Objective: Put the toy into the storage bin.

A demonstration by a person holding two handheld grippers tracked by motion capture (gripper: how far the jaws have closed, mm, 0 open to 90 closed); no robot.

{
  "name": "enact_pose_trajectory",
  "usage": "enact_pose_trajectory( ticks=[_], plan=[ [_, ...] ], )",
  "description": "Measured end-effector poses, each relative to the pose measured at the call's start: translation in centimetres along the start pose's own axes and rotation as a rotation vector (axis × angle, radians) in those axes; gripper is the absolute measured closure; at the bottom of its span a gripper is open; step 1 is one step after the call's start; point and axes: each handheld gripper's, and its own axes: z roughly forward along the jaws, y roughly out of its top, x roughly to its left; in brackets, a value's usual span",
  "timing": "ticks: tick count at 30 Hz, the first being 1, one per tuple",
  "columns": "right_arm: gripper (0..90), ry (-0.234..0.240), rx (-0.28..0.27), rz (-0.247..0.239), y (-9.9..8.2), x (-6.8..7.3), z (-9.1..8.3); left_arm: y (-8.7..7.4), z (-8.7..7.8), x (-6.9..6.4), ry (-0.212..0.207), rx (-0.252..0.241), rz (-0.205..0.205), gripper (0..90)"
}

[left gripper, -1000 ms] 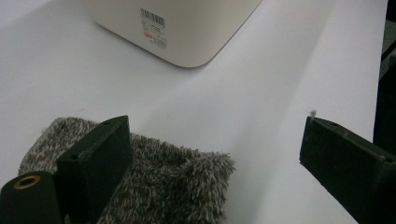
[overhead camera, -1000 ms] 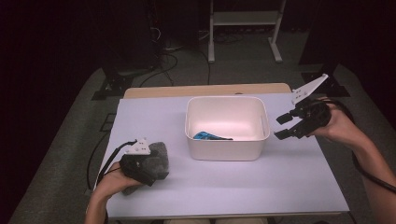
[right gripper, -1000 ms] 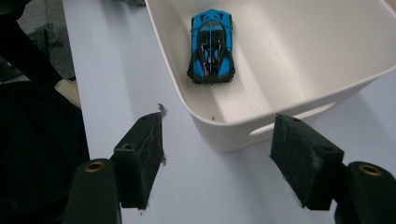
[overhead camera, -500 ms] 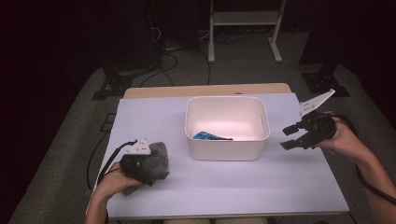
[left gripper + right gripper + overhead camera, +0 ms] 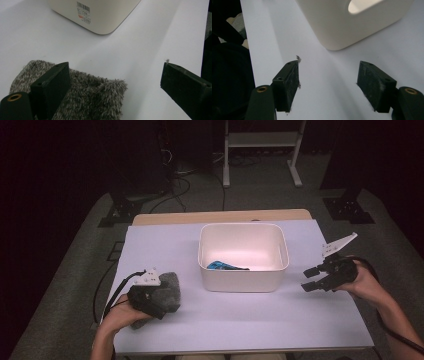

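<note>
White tub (image 5: 243,280) mid-table, blue item (image 5: 223,266) inside, grey fuzzy cloth (image 5: 167,287) outside.

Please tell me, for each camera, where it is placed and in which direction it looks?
High view: above the person's side, facing forward and down on the table; forearms, both hand-held grippers.
Left gripper view: on the left hand-held gripper, along open jaws over the grey fuzzy cloth.
Right gripper view: on the right hand-held gripper, open, empty.
All share the white bin.

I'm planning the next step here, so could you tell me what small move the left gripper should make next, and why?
Probably close the left gripper on the grey fuzzy cloth: its jaws stand open with the cloth lying between them on the table, beside the white bin.
</note>
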Motion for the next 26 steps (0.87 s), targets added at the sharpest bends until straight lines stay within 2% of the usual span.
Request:
enact_pose_trajectory(
  ticks=[19, 26],
  plan=[
    [32.1, 0.036, -0.051, 0.085, -4.8, -0.6, 1.6, 0.0, 0.2, -0.1, 0.003, 0.000, -0.003, 8.7],
    [31.0, 0.034, -0.063, 0.089, -6.1, -0.2, 2.0, 0.1, 0.1, -0.1, 0.005, 0.004, 0.004, 8.7]
  ],
)
